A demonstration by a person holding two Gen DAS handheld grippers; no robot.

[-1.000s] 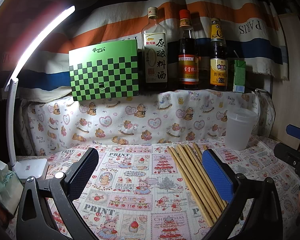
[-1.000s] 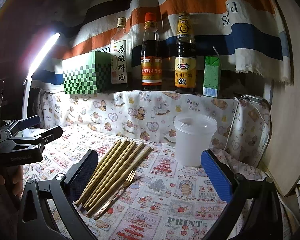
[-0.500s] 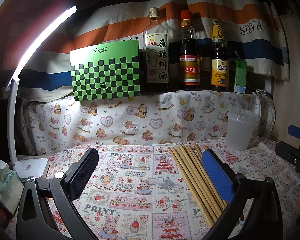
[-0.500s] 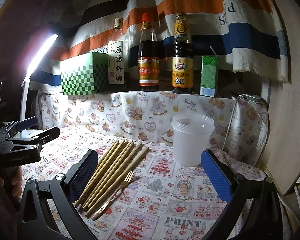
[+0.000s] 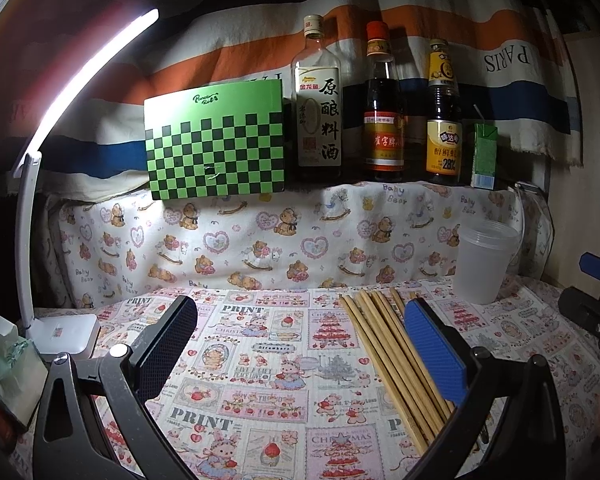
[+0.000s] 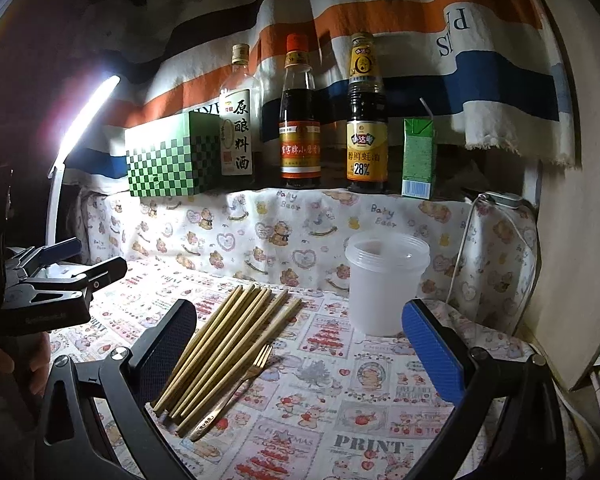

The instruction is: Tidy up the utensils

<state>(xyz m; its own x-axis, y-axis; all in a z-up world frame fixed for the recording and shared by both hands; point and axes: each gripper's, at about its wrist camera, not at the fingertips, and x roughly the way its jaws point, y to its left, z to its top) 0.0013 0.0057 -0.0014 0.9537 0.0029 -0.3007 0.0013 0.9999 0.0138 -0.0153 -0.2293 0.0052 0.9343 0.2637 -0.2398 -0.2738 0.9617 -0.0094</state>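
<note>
The left gripper (image 5: 300, 344) has its jaws spread wide and empty above the printed tablecloth (image 5: 260, 360); its blue pad sits over the near part of a bundle of wooden chopsticks (image 5: 384, 356), which runs from 12 o'clock toward 5 o'clock in the left wrist view. The right gripper (image 6: 300, 344) is likewise released, grasping nothing, with the chopsticks lying between its black and blue pads, angled from 12 o'clock down to 7 o'clock. A gold-coloured fork (image 6: 240, 388) lies just beside the bundle on its 3 o'clock side, tines pointing away from the camera and touching or nearly touching the outermost stick. At 1 o'clock from the bundle stands a translucent plastic cup (image 6: 384, 288), upright and apart from the sticks. Behind, on a ledge draped with bear-print fabric (image 6: 300, 232), stand a green checkered box (image 6: 168, 164), a cooking wine bottle (image 6: 238, 120), a dark sauce bottle (image 6: 300, 120), an oyster sauce bottle (image 6: 366, 120) and a green drink carton (image 6: 418, 156). A lit desk lamp (image 5: 60, 120) arcs at 9 o'clock, and a striped cloth (image 5: 420, 60) hangs at 12 o'clock.
</note>
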